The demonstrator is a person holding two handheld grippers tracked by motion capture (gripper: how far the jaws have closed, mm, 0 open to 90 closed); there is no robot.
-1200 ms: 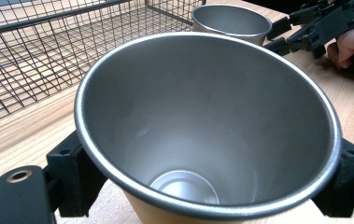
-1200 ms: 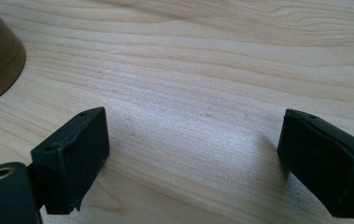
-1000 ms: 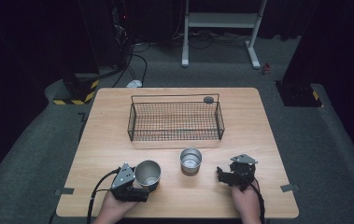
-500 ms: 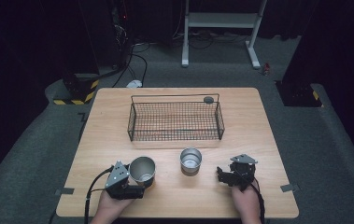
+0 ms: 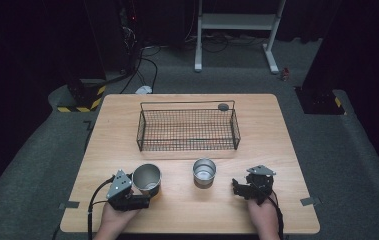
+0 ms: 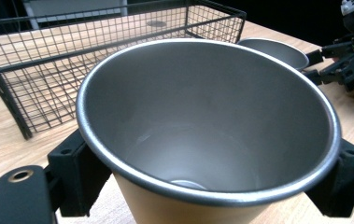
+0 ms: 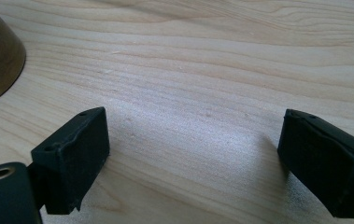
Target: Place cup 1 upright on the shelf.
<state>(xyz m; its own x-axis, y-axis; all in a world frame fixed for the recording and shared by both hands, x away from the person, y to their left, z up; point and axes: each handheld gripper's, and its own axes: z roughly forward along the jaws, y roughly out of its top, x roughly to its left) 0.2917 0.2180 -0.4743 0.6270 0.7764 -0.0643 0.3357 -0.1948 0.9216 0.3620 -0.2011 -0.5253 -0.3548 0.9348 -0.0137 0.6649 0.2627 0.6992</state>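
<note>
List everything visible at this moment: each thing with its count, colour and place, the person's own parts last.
Metal cups: 2, silver inside; one at the table's near left between the left gripper's jaws, the other standing free near the middle front.
Wire basket: 1, black, behind the cups at the table's centre; nothing in it.
Small round disc: 1, dark, by the basket's far right corner.
Table: 1, light wood.
Stand: 1, white, on the floor beyond the table.
Left gripper: 1, black, shut on the left cup, in the left hand.
Right gripper: 1, black, jaws open over bare tabletop, in the right hand.
</note>
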